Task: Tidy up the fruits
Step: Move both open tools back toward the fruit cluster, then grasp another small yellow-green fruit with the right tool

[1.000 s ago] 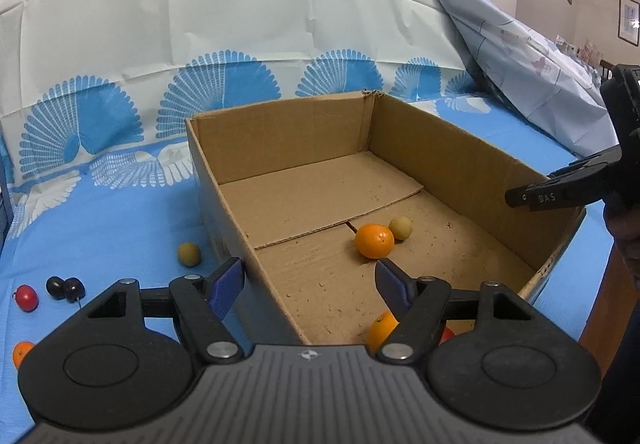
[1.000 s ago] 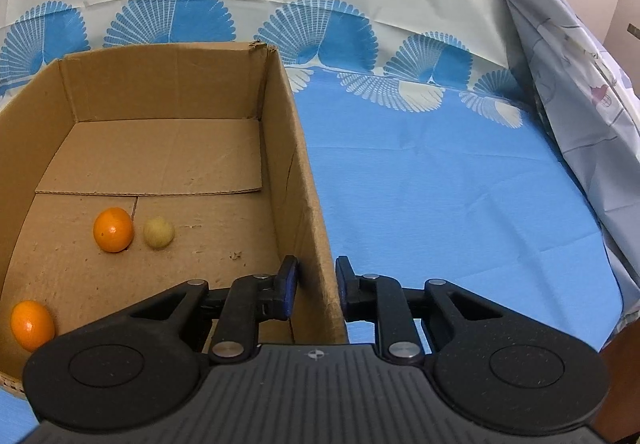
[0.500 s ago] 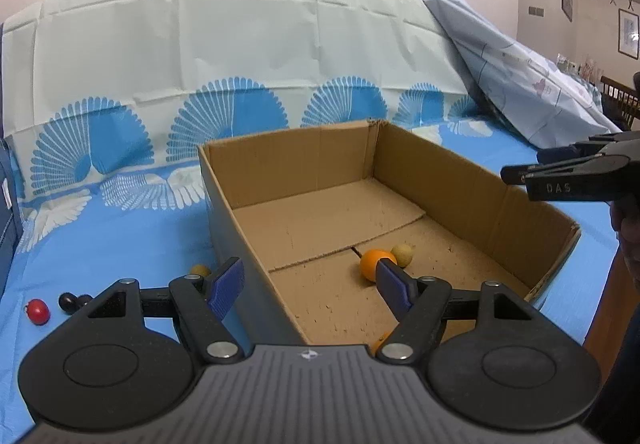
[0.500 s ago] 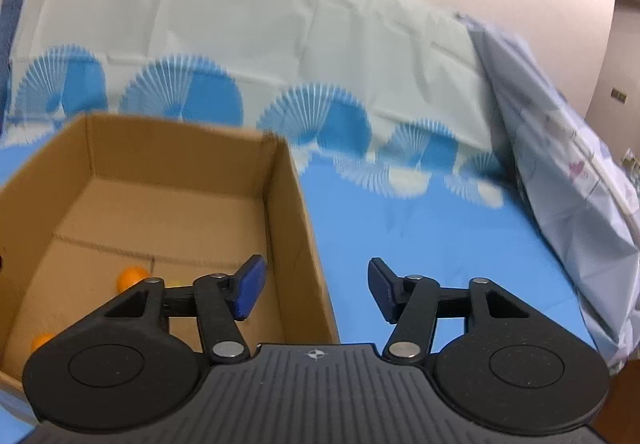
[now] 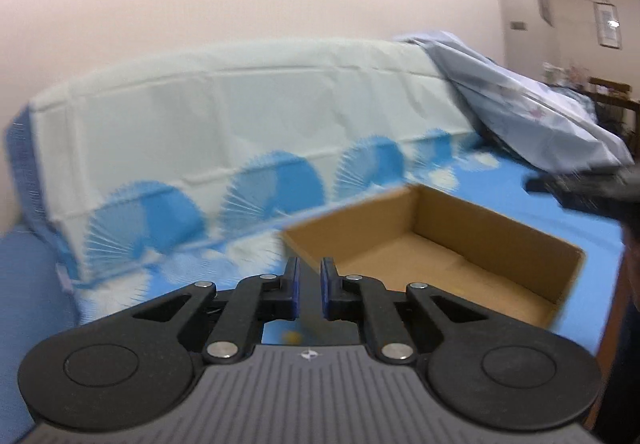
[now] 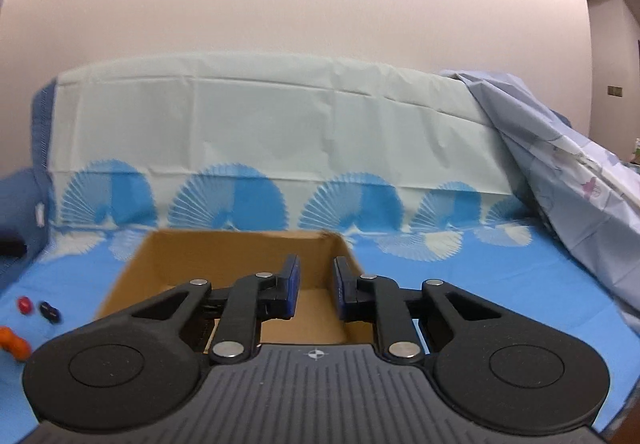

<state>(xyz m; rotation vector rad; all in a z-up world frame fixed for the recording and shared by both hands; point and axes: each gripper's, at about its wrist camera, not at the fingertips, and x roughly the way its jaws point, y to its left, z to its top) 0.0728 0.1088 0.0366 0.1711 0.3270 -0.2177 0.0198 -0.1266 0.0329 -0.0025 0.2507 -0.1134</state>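
A brown cardboard box (image 5: 460, 244) stands on the blue cloth; it also shows in the right wrist view (image 6: 240, 256). Its fruit is hidden from both views. My left gripper (image 5: 310, 286) is nearly closed and empty, raised above the box's left near corner. My right gripper (image 6: 316, 286) is nearly closed and empty, raised in front of the box. A red fruit (image 6: 25, 305), dark fruits (image 6: 50, 311) and an orange fruit (image 6: 14, 342) lie on the cloth left of the box. A small yellow fruit (image 5: 292, 336) shows blurred below the left fingers.
A white and blue fan-patterned cloth (image 6: 260, 148) covers the raised back. A pale blue sheet (image 6: 580, 172) hangs at the right. The right gripper shows as a dark shape in the left wrist view (image 5: 588, 192).
Both grippers have lifted and tilted up, away from the box. The left jaws have closed from wide open. The right jaws, open half a second ago, have closed again.
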